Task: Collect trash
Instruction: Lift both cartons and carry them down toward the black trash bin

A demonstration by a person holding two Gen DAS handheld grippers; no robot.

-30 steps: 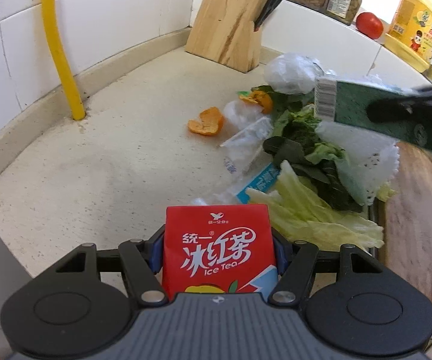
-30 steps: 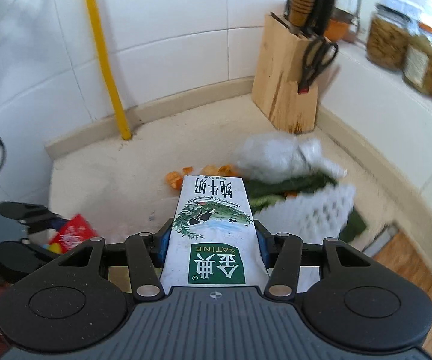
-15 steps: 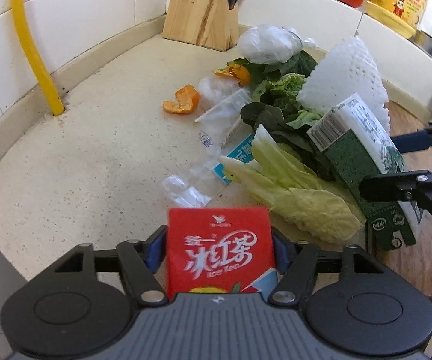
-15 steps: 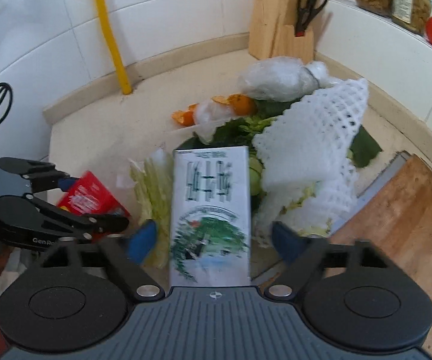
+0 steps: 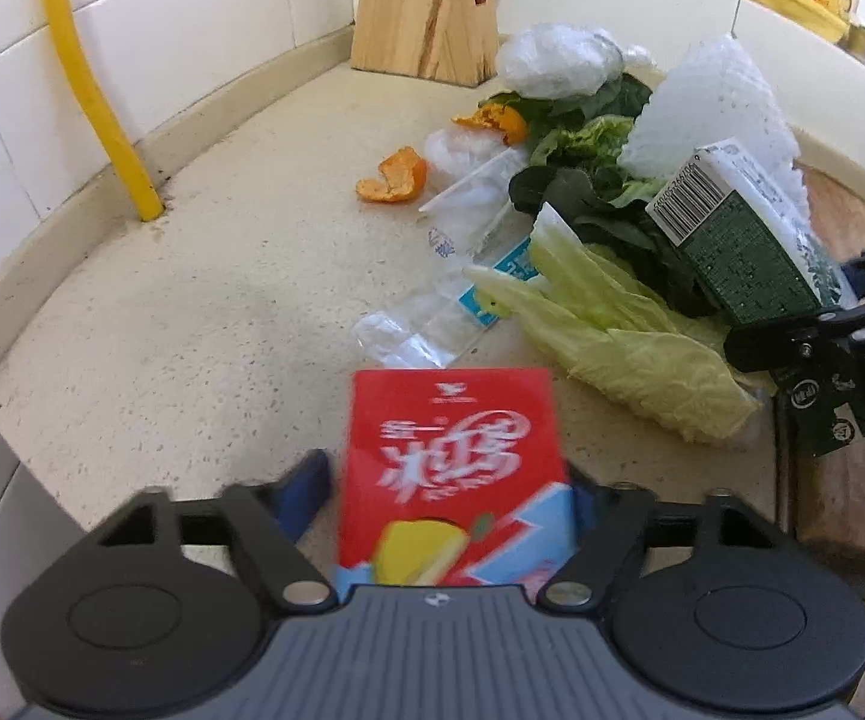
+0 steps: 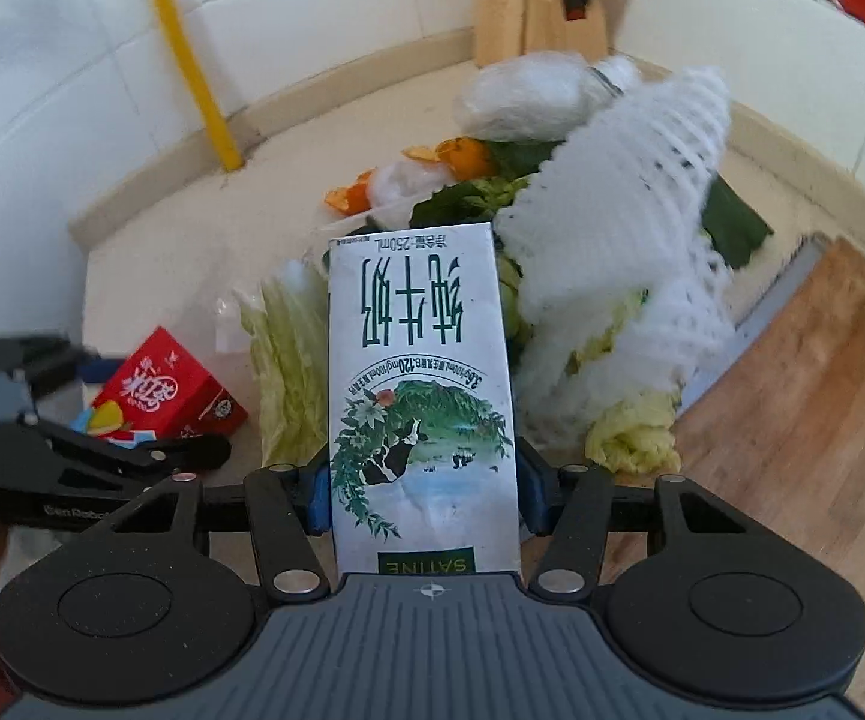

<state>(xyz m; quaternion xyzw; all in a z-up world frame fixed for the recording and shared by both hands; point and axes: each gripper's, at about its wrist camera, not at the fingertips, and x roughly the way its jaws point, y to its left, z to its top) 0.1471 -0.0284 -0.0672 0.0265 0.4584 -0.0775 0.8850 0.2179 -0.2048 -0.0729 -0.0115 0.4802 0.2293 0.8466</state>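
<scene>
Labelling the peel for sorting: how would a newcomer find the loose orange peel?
Start at the wooden knife block in the counter's corner. Just in front lies the heap of leafy greens; the orange peel lies alone beside it on bare counter, curled, apart from the heap.

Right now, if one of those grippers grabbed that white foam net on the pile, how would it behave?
The white foam net is open mesh and looks very light. It would probably squash and flop. It drapes over the leafy greens, so lifting it might snag or drag loose leaves.
</scene>
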